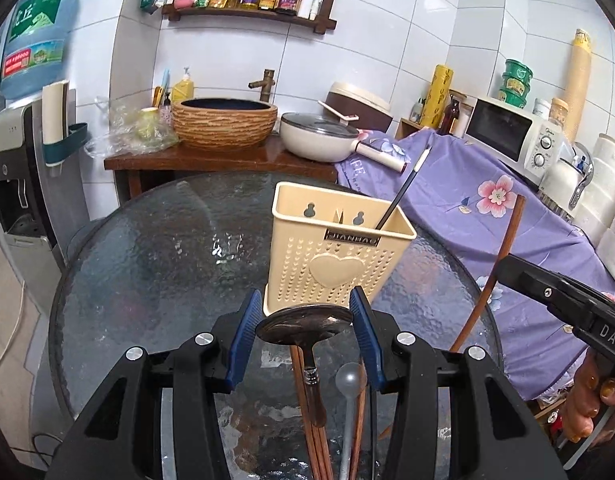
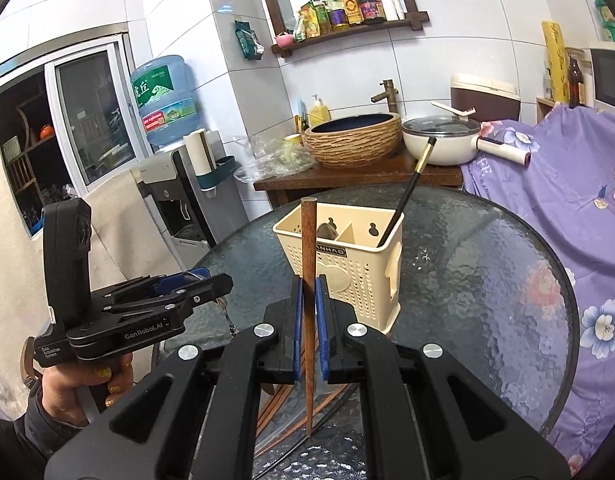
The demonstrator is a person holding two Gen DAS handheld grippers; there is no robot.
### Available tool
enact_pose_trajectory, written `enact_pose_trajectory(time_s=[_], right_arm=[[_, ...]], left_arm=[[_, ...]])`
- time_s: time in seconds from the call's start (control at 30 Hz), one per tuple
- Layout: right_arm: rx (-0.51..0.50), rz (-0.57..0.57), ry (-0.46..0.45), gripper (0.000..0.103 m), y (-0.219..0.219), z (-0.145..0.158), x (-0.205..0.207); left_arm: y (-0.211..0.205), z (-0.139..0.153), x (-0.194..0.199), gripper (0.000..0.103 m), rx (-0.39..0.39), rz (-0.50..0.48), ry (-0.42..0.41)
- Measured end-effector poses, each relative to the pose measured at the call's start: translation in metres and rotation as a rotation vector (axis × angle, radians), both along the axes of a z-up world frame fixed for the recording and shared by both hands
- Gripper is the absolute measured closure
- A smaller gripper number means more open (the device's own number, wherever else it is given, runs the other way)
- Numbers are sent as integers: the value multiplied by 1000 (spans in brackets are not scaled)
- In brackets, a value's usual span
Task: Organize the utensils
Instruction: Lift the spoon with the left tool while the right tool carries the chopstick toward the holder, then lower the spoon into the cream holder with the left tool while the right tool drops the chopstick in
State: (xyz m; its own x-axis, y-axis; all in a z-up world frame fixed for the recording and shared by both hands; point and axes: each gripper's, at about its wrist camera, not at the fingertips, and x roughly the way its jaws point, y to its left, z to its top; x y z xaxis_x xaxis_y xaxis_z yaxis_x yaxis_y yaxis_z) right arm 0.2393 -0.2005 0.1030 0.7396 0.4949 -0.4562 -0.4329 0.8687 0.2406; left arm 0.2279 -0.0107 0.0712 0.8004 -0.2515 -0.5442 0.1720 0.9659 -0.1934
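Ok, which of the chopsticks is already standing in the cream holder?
The black chopstick with the pale tip, leaning in the holder. The brown chopstick is in the right gripper; others lie on the table.

Wooden chopstick (image 2: 307, 280) between closed jaws

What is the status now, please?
Right gripper shut on wooden chopstick. Left gripper holds metal spoon. Beige utensil holder ahead, black chopstick inside; path clear.

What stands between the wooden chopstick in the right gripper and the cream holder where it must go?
Nothing visible does. The right gripper holds the wooden chopstick upright just in front of the cream holder. The holder's near compartment is open on top; a black chopstick leans in the far one.
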Motion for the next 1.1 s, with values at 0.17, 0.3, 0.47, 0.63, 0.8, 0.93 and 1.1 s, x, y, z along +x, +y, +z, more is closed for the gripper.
enact_pose_trajectory(time_s=[0.17,0.3,0.47,0.63,0.8,0.93,1.1], right_arm=[[1,16,-7,96,3,8,3],[3,18,-27,96,4,22,3],[6,30,-45,96,6,42,7],[13,36,-62,96,6,62,13],[12,3,-117,96,6,87,22],[0,-37,-151,96,9,111,34],[-4,-104,-231,96,11,143,50]], left_arm=[[2,14,-2,58,-2,-6,-26],[5,24,-1,58,-6,-7,-47],[7,40,3,58,-17,-7,-72],[7,62,10,58,-40,-11,-104],[5,91,20,58,-35,4,-165],[-1,111,39,58,-22,26,-206],[-3,132,64,58,-20,69,-254]])
